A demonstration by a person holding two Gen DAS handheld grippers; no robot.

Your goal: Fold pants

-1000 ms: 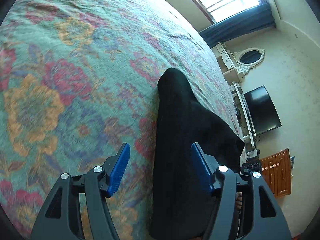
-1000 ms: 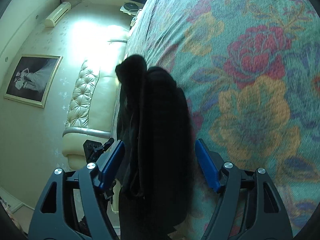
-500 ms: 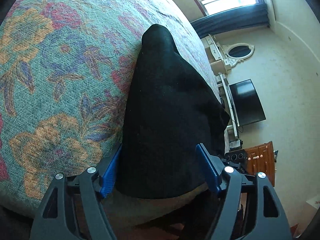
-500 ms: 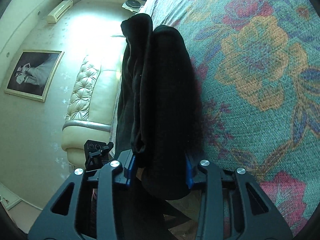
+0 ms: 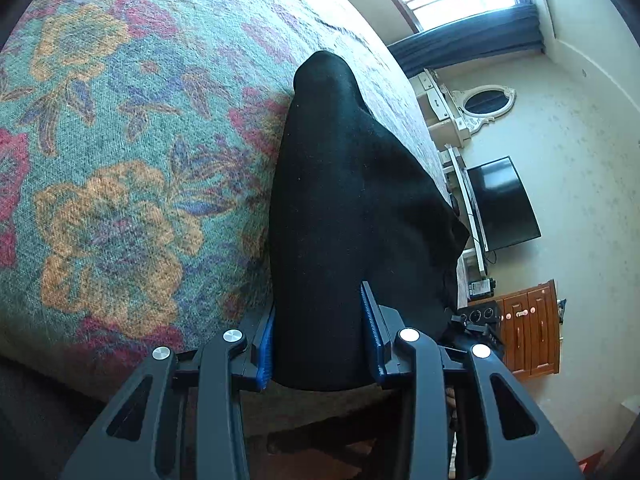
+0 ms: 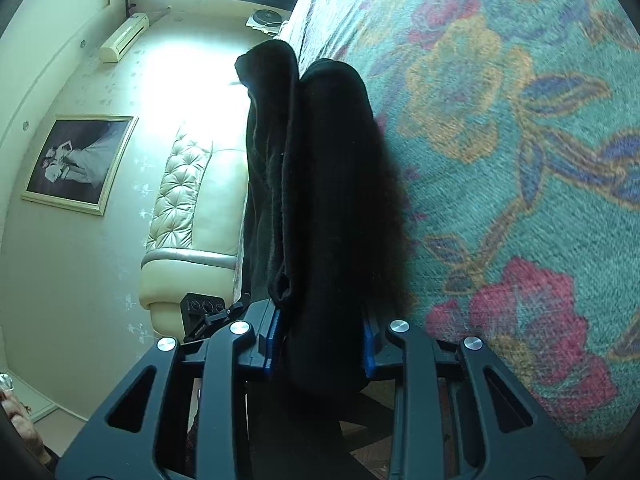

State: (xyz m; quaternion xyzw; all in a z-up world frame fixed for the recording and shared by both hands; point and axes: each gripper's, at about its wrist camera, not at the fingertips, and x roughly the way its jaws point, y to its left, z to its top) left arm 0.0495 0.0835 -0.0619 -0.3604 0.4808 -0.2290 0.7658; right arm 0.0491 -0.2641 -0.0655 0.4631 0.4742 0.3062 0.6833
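Floral bedspread (image 5: 120,184) carries black pants (image 5: 344,208) in a long strip; left gripper (image 5: 320,344) and right gripper (image 6: 320,340) each clamp it; only the right view shows doubled layers.

We see the pants (image 5: 352,216) as matt black cloth, faintly fuzzy, on a coarse woven floral bedspread (image 5: 120,184). Our grippers' fingers (image 5: 372,332) look like matt black plastic with ribbed blue pads and shiny metal pins.

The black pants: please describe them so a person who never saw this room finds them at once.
Look at the big bed with the floral bedspread. Along its edge lies a long dark garment, the black pants, clamped by the left gripper and the right gripper. They are the only plain black thing on the colourful cover.
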